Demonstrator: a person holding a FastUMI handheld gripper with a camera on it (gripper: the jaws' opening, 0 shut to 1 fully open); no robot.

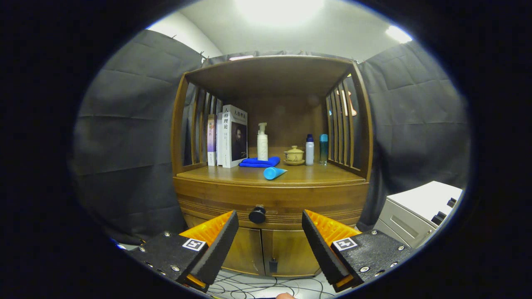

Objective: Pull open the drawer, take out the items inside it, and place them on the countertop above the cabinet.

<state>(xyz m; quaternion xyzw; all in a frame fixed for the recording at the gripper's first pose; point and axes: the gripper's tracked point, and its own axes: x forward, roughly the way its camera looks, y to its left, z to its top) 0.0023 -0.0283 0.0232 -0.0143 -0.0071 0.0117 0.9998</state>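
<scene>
The drawer (pixel 272 203) front is hiding whatever is lying inside it. Below the drawer, the gripper (pixel 270 236) fingers, standing wide apart, are covering the outer parts of the cabinet doors (pixel 270 253). Above the drawer, the slats are screening an orange shape (pixel 348 103), too obscured to identify. Right of the drawer, the white unit (pixel 419 211) is being cut off by the view's edge.

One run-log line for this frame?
gripper: open, empty | drawer: closed | knob: just beyond fingers, untouched | countertop: blue tube lying on it | phase: approaching knob
</scene>
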